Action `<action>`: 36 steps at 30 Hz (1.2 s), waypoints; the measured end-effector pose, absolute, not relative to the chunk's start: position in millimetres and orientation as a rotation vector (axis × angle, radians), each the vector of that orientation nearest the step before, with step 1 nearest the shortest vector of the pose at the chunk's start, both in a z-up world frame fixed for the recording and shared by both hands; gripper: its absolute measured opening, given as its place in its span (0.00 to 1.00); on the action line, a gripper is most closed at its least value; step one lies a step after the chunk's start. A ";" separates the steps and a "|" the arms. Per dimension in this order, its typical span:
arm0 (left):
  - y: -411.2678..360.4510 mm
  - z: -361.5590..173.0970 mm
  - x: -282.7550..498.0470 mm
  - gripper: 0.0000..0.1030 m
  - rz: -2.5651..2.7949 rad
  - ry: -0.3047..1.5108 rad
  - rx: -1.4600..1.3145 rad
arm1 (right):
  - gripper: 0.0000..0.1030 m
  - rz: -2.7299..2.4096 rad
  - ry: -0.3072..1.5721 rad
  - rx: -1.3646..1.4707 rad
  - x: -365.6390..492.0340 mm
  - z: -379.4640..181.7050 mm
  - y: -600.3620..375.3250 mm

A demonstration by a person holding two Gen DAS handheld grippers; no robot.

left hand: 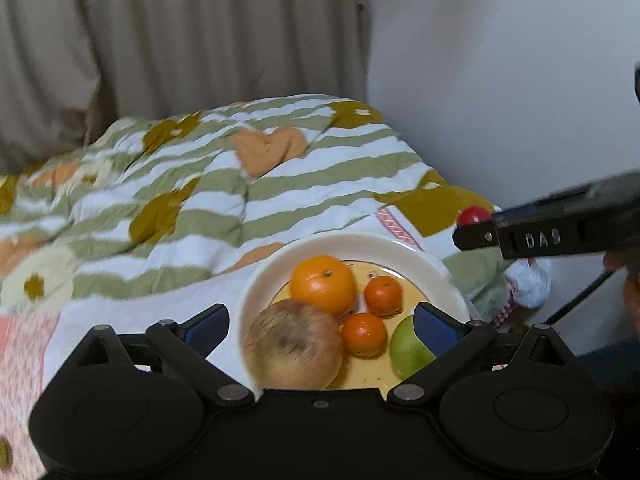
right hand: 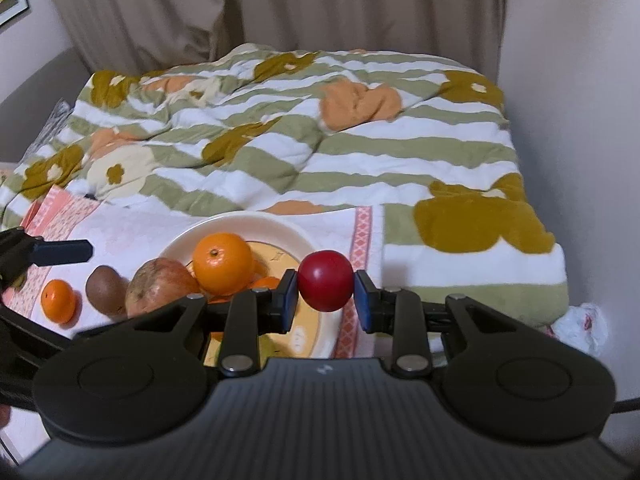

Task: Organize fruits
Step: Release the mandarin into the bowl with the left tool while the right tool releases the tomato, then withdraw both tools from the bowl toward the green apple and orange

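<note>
On the plate (left hand: pixel 352 242): I see the green fruit (left hand: pixel 408 350) half hidden.
Left gripper (left hand: pixel 322 320): wide, empty.
Right gripper (right hand: pixel 325 286): clamps red fruit (right hand: pixel 325 280).

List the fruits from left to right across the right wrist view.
Small orange → brown kiwi-like fruit → apple → large orange → red fruit, clamped in the right gripper.
</note>
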State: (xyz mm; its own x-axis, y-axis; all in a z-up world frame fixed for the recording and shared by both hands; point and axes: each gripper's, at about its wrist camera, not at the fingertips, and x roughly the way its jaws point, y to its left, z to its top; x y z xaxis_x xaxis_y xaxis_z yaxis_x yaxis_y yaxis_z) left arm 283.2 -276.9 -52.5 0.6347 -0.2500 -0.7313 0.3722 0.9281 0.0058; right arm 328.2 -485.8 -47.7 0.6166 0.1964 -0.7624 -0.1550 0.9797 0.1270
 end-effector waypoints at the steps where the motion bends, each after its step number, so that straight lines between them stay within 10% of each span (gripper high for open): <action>1: -271.8 -50.7 282.2 0.98 -0.342 0.810 0.144 | 0.44 0.211 0.889 0.044 329.5 -49.3 -482.3; 17: -230.8 -45.5 260.8 0.98 -0.210 0.810 0.070 | 0.46 0.211 0.977 0.063 345.6 -89.3 -457.1; 19: -228.4 -47.5 257.9 0.98 -0.203 0.814 0.068 | 0.53 0.213 0.965 0.064 344.6 -88.2 -456.6; 23: -224.5 -47.8 251.0 0.98 -0.185 0.815 0.065 | 1.00 0.187 0.943 0.048 337.8 -82.9 -453.3; 36: -223.1 -26.6 213.3 0.98 -0.187 0.770 0.036 | 1.00 0.155 0.852 0.030 287.8 -44.3 -455.0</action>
State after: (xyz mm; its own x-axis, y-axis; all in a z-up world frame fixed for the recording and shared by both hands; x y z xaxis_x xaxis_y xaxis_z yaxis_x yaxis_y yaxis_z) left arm 213.3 -223.1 -26.6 0.7024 -0.1545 -0.6948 0.1809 0.9829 -0.0356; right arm 287.8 -455.0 -44.3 0.6475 0.1484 -0.7474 -0.1246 0.9883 0.0883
